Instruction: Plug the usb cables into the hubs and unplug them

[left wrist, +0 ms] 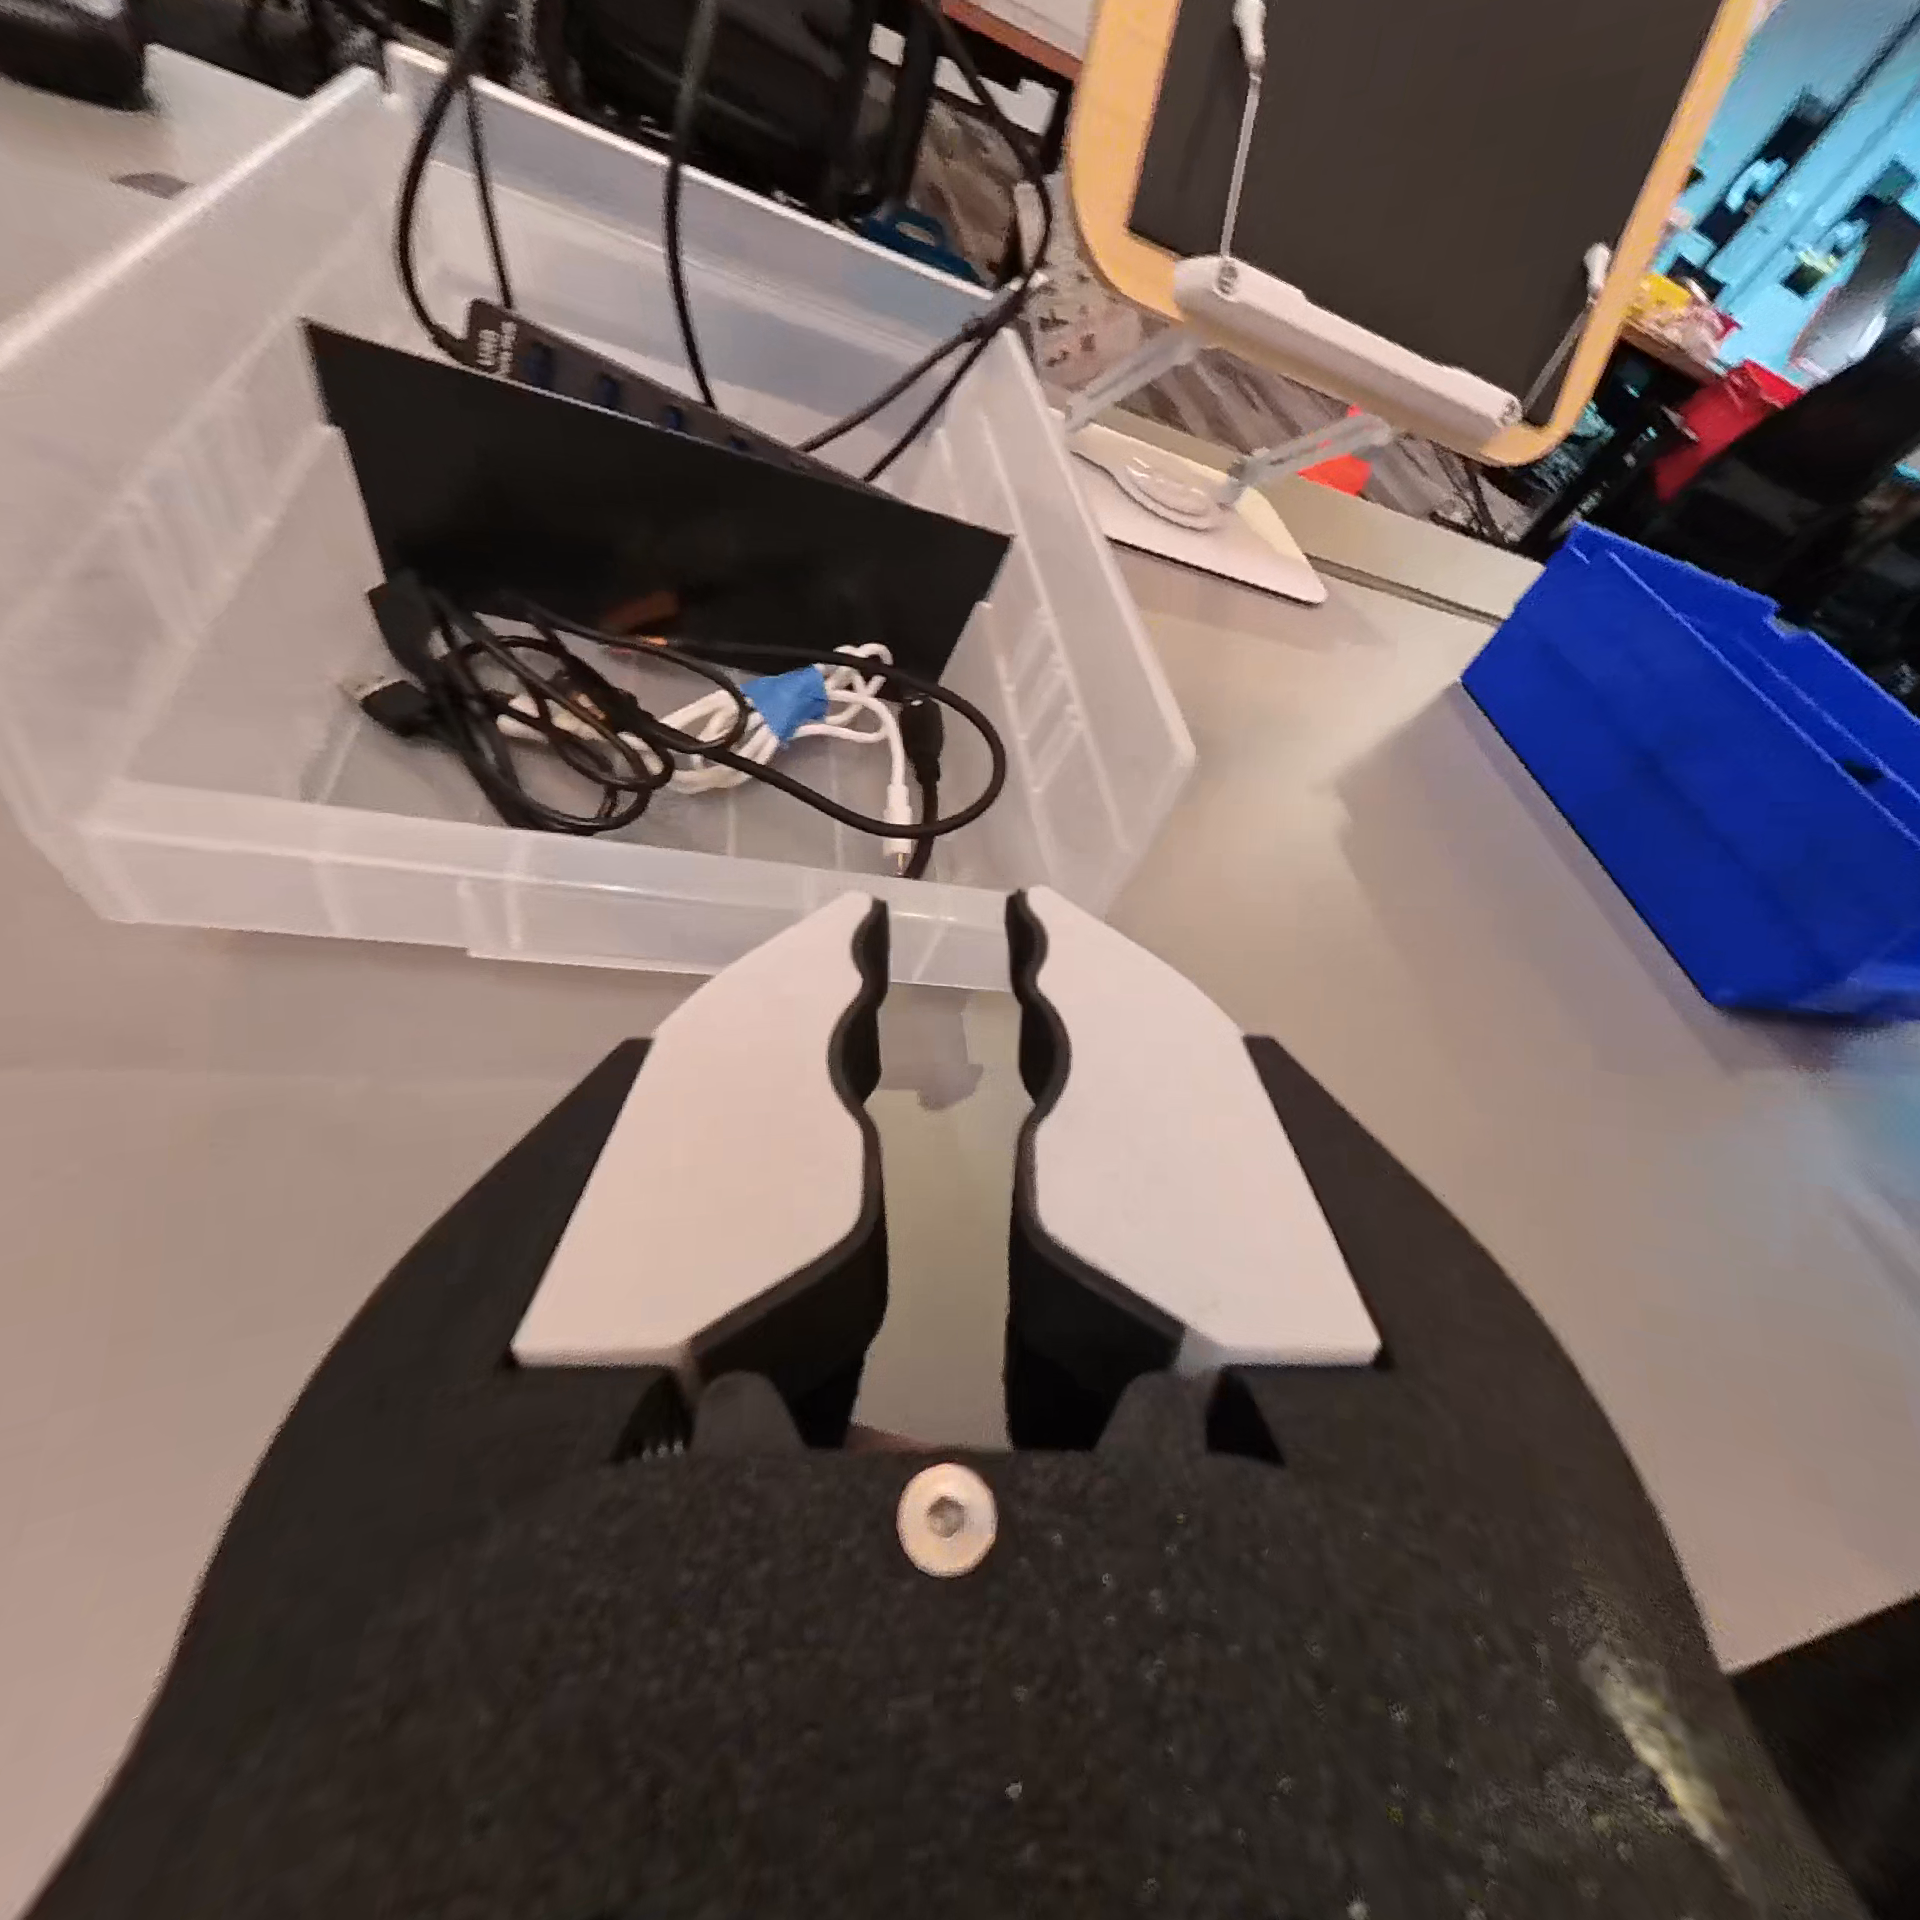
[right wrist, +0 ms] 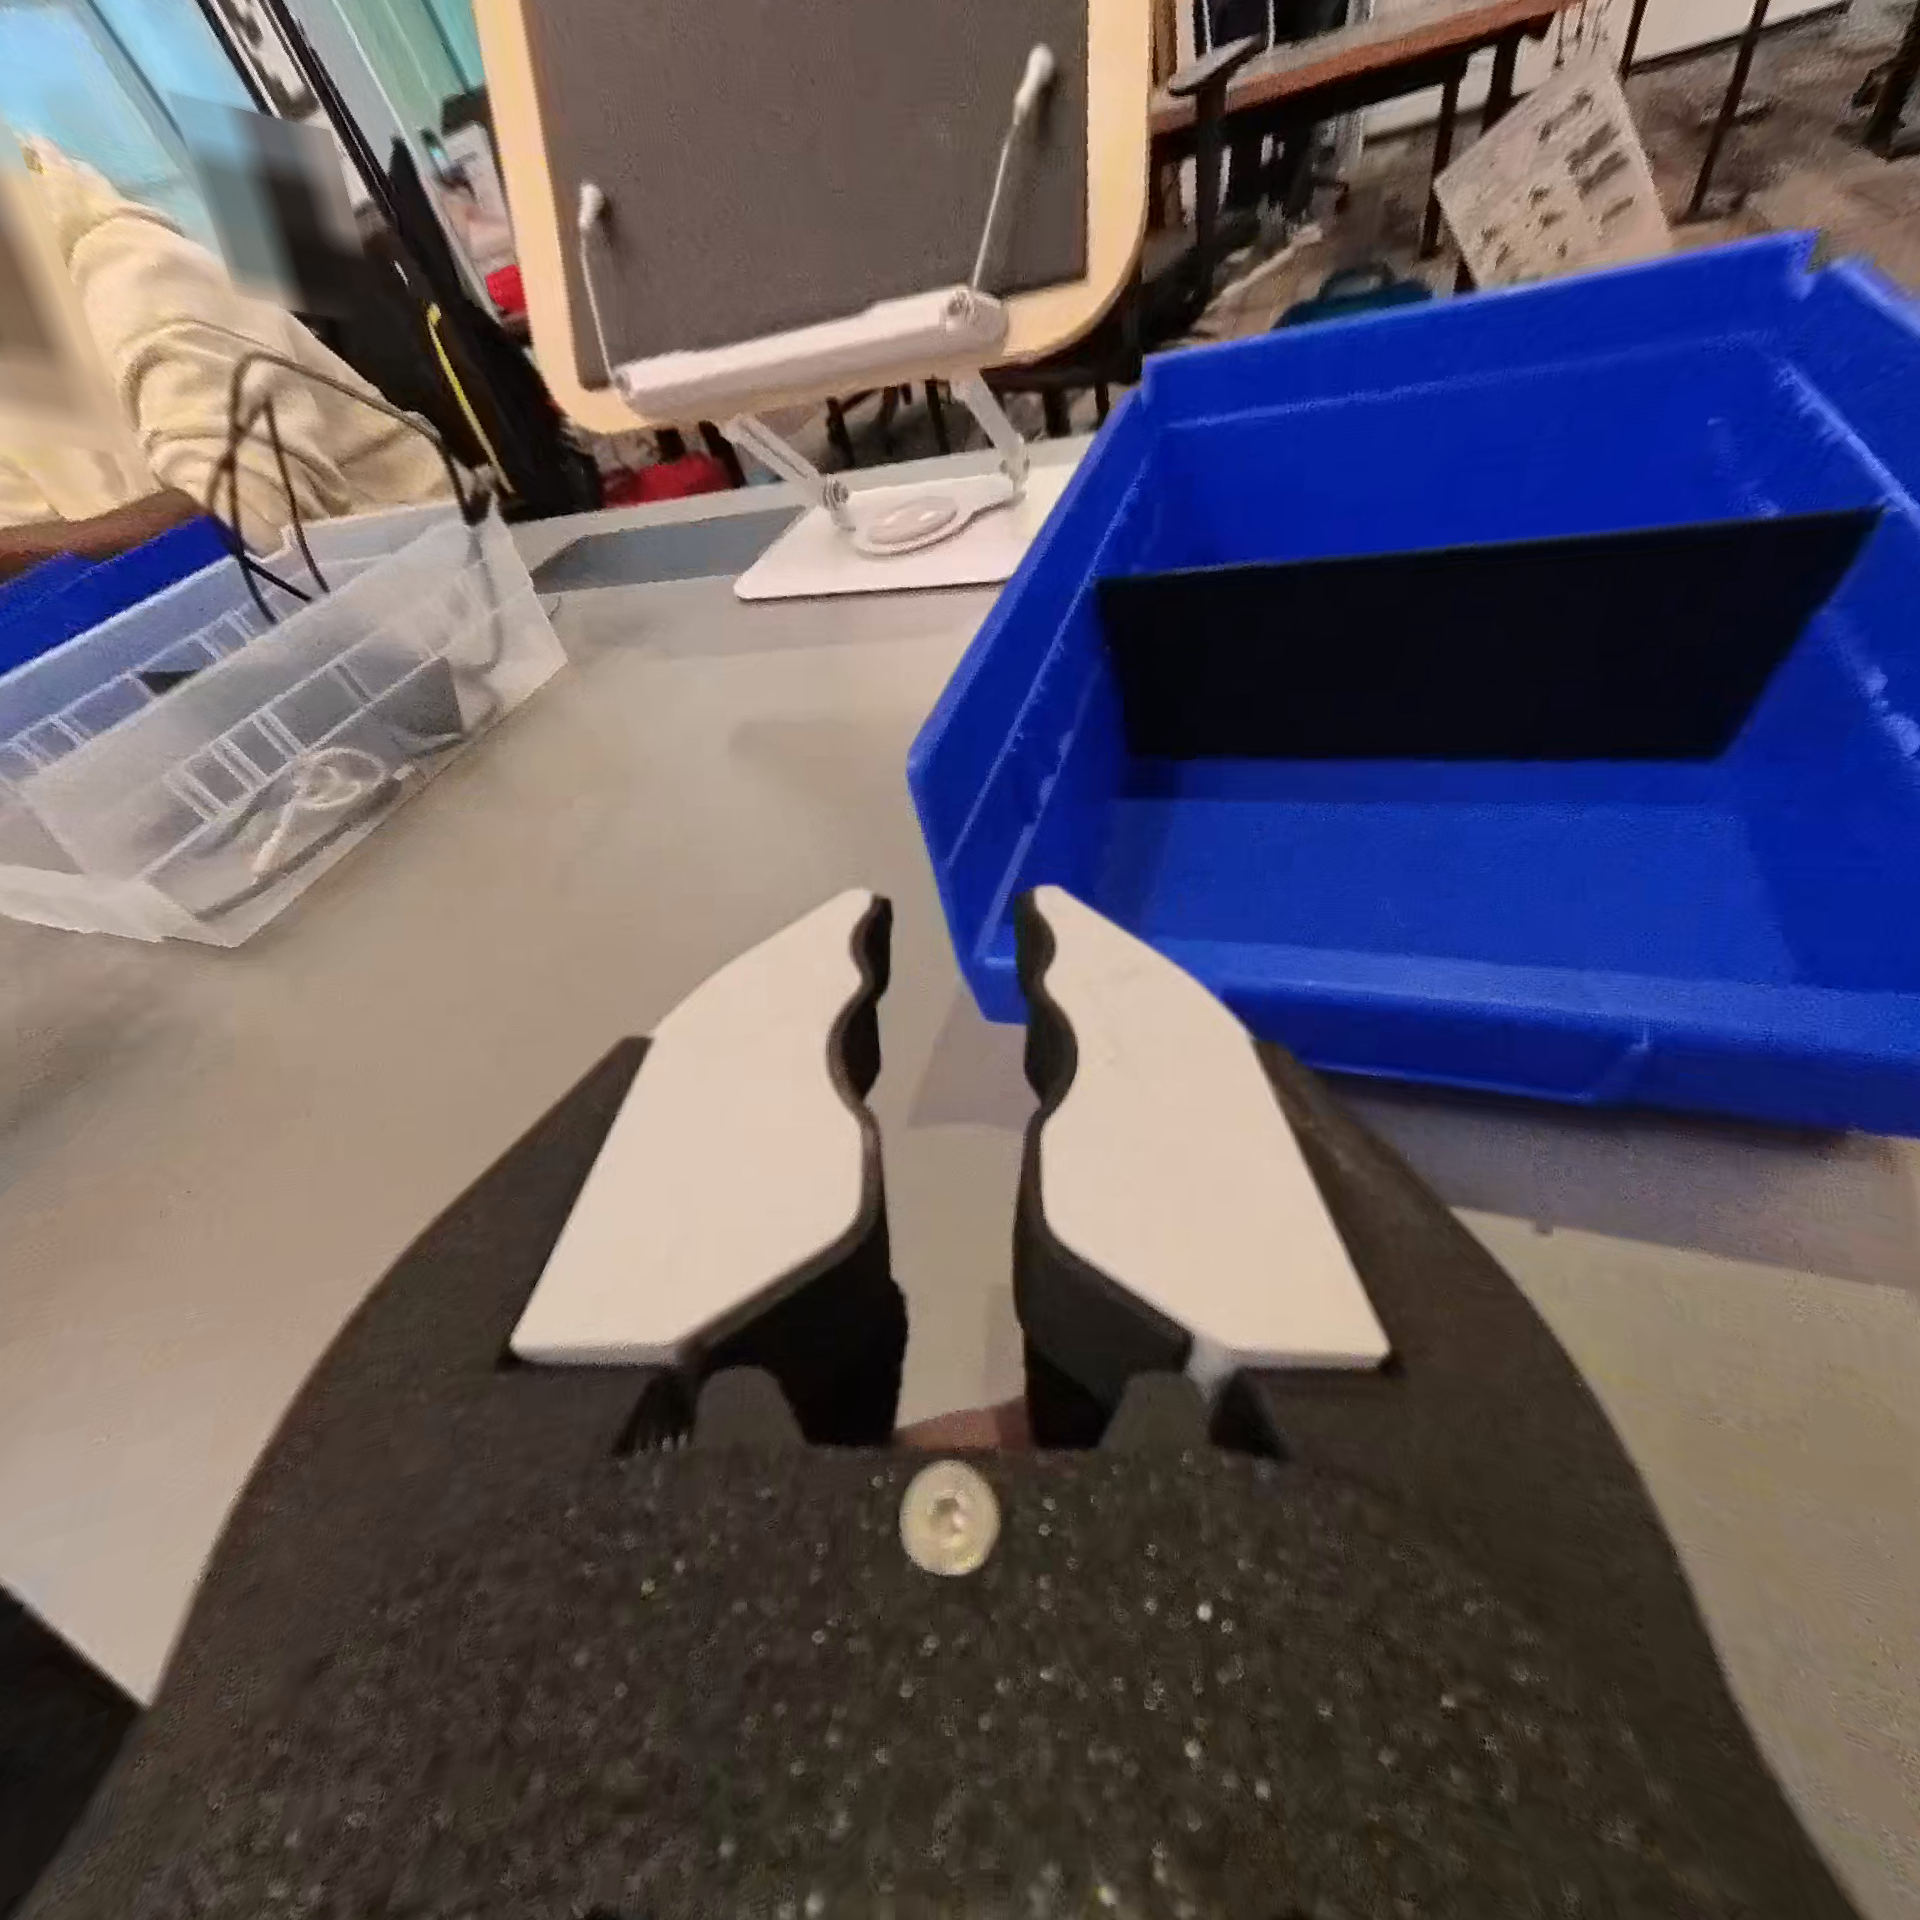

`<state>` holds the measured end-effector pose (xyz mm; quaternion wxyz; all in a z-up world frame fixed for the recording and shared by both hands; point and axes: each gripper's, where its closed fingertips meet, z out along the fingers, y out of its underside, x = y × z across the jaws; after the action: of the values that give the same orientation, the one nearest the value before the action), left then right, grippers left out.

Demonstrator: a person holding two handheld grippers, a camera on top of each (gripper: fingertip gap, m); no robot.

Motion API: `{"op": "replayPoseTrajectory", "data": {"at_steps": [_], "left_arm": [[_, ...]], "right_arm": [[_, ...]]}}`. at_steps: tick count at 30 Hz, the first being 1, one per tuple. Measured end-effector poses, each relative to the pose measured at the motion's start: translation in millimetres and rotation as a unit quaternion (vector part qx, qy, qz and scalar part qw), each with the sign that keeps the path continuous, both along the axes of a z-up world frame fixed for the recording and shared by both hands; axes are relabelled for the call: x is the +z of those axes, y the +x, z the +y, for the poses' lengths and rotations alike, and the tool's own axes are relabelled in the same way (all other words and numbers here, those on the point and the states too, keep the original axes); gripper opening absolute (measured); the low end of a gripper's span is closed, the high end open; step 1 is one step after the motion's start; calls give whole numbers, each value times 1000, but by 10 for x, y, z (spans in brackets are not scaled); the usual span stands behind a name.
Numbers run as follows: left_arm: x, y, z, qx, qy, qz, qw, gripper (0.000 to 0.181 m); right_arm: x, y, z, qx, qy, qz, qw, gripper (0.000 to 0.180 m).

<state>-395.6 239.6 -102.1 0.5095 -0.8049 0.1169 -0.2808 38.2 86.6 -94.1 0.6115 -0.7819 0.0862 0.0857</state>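
A clear plastic bin sits on the grey table ahead of my left gripper. A black divider splits it. Behind the divider lies a black USB hub with blue ports and black cords rising from it. In front lie tangled black USB cables and a white cable bound with blue tape. My left gripper is open and empty, just short of the bin's front wall. My right gripper is open and empty, near the front left corner of a blue bin. The clear bin also shows far left in the right wrist view.
The blue bin holds a black divider and shows at the right of the left wrist view. A wood-framed board on a white stand stands at the table's back. A person in a cream sleeve is at the far left.
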Motion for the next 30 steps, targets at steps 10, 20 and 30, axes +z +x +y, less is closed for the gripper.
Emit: {"op": "replayPoseTrajectory", "data": {"at_steps": [10, 20, 30], "left_arm": [[-155, -69, 50, -34, -7, 36, 999, 21], [-196, 98, 30, -67, -48, -32, 996, 22], [-254, 363, -98, -98, -38, 36, 994, 22]], "right_arm": [[-375, 760, -199, -90, -94, -145, 981, 27], [-360, 523, 17, -49, -75, -91, 992, 24], [-316, 465, -81, -44, -61, -111, 991, 21]]}}
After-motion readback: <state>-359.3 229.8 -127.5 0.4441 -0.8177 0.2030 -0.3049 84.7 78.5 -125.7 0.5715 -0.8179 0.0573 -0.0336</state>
